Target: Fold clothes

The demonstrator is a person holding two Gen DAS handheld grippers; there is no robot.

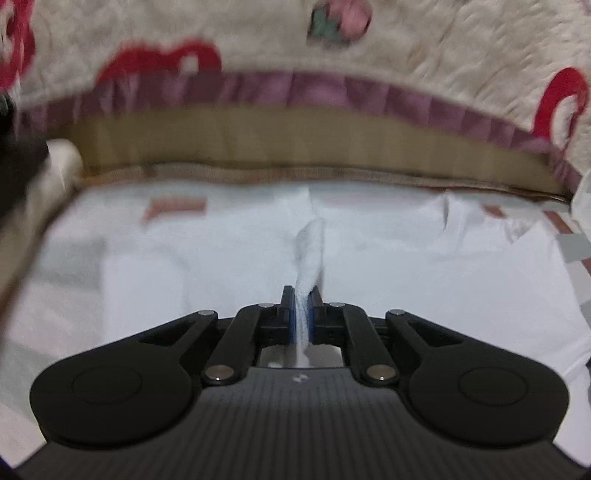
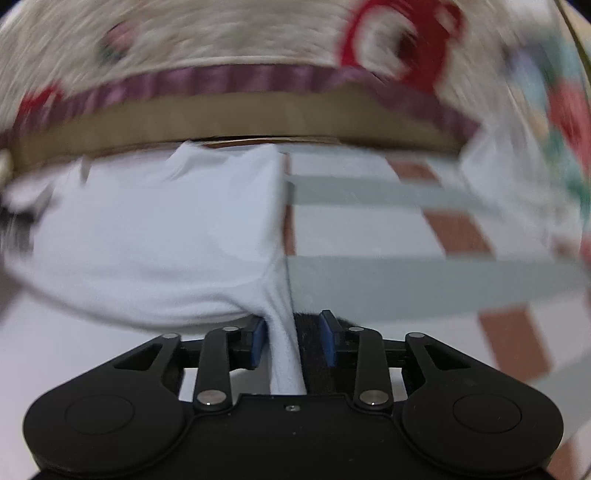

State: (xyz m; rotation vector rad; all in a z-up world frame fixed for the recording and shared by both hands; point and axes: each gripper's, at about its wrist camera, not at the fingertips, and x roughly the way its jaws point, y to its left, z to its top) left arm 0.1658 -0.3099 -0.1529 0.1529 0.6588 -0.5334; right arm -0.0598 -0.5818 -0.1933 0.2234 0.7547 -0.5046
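Note:
A white garment [image 1: 369, 258] lies spread on a checked sheet, blurred by motion. My left gripper [image 1: 303, 295] is shut on a pinched ridge of the white cloth, which runs up between the blue pads. In the right wrist view the same white garment [image 2: 155, 240] fills the left half, with its edge drawn down into my right gripper [image 2: 293, 325]. The right jaws stand partly apart with the cloth strip lying between the blue pads [image 2: 258, 341], against the left one; a gap shows on the right side.
A checked sheet with grey and brown stripes [image 2: 424, 284] covers the surface. Behind it runs a tan band [image 1: 295, 144] and a purple frill [image 1: 280, 88] under a cream quilt with red patterns [image 2: 240, 33]. A dark object [image 1: 14, 158] sits at the far left.

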